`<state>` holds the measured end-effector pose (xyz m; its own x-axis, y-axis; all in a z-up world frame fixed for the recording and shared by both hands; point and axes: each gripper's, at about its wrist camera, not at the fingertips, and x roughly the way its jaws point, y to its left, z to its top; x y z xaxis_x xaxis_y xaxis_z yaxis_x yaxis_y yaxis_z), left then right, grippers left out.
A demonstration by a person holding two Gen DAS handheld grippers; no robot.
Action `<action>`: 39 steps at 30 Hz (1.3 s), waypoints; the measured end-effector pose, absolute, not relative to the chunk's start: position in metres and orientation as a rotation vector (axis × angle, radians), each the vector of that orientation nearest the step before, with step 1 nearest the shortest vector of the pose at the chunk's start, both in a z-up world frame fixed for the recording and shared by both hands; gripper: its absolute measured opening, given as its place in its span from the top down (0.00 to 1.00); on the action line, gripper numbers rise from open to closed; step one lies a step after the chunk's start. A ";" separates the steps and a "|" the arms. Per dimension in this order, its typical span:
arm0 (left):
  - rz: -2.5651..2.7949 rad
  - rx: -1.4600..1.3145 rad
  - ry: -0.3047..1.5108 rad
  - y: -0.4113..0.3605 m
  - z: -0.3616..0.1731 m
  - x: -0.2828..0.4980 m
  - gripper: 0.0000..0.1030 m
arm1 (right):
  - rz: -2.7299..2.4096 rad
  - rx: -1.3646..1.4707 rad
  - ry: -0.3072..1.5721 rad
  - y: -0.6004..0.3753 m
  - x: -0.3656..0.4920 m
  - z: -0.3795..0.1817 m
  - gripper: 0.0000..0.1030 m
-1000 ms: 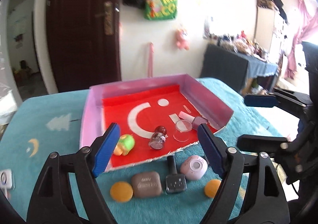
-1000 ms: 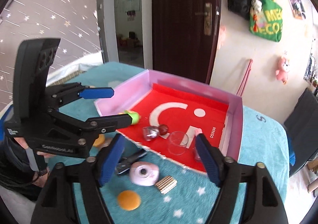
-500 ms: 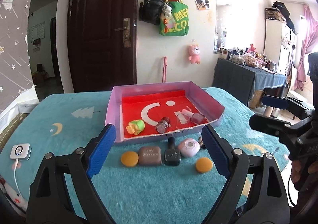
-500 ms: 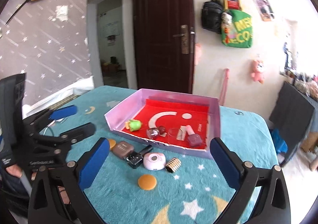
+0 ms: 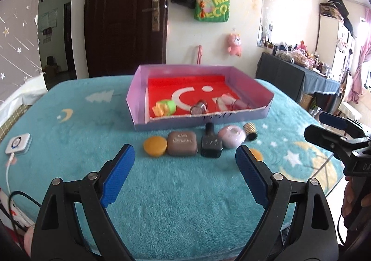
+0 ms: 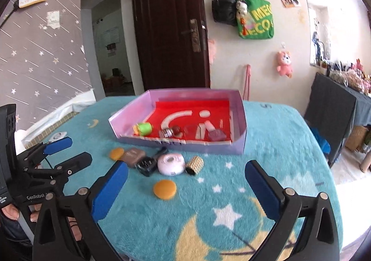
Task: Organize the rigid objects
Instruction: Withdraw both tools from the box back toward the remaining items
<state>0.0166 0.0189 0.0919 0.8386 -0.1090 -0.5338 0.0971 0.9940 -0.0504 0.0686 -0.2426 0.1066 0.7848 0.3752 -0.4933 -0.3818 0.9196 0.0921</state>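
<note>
A pink box (image 5: 139,108) with a red floor sits mid-table and holds a green-yellow toy (image 5: 165,108), a small bottle (image 5: 199,107) and other small items. In front of it lie an orange disc (image 5: 155,146), a brown case (image 5: 182,143), a black bottle (image 5: 211,143), a pink round case (image 5: 231,136), a gold ridged cap (image 5: 251,130) and a second orange disc (image 6: 165,189). My left gripper (image 5: 184,156) hangs open just short of this row, holding nothing. My right gripper (image 6: 185,170) stands wide open over the second disc, also holding nothing.
A white charger (image 5: 18,146) with its cable lies near the table's left edge. The teal star-patterned cloth (image 6: 266,145) stretches to the right of the box. A dark cloth-covered cabinet (image 6: 331,108) stands beyond the table's right edge, a dark door (image 5: 125,17) behind it.
Both grippers have drawn back from the box toward the near side of the table, and both jaws have spread wider. The objects have stayed where they were.
</note>
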 end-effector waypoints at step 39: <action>0.005 0.033 0.484 0.039 0.152 -0.026 0.14 | 0.425 0.017 0.484 -0.250 0.060 0.097 0.00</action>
<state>-0.0256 0.0385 0.1523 0.8853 0.0124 -0.4649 0.0030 0.9995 0.0324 0.0600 -0.2497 0.0966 0.7996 0.4004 -0.4474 -0.3923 0.9125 0.1156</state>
